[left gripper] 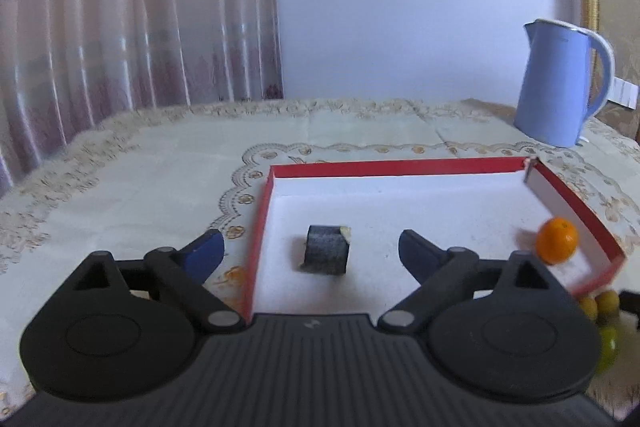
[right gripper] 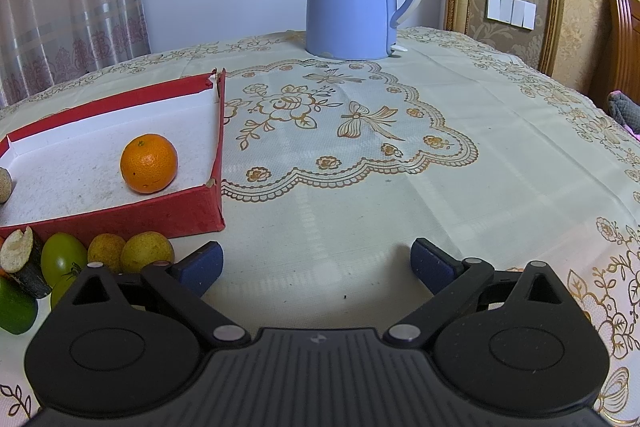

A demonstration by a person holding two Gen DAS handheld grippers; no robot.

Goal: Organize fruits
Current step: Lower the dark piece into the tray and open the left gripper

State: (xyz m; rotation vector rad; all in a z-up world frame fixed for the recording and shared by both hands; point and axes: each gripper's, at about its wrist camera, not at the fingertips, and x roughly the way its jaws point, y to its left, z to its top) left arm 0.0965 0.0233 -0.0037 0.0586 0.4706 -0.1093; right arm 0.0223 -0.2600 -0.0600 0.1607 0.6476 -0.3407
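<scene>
Partly done: orange (right gripper: 149, 163) at the red box's (right gripper: 192, 215) near right corner, dark stub (left gripper: 326, 249) mid-floor; yellow and green fruits (right gripper: 146, 251) wait outside its front wall; left gripper (left gripper: 312, 253) and right gripper (right gripper: 317, 265) both spread, empty.

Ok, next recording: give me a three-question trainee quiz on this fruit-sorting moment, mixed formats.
1. True or false: the orange lies inside the red box.
2. Multiple choice: what are the right tongs holding? A) a yellow fruit B) the kettle C) nothing
3. Short answer: besides the orange, what lies in the box in the left wrist view?

Key:
1. True; it rests on the white floor of the box near a corner.
2. C; the jaws stand apart over bare tablecloth, while the yellow fruits lie outside the box's front wall.
3. A dark cut cylinder piece, just ahead of the open left tongs.
</scene>
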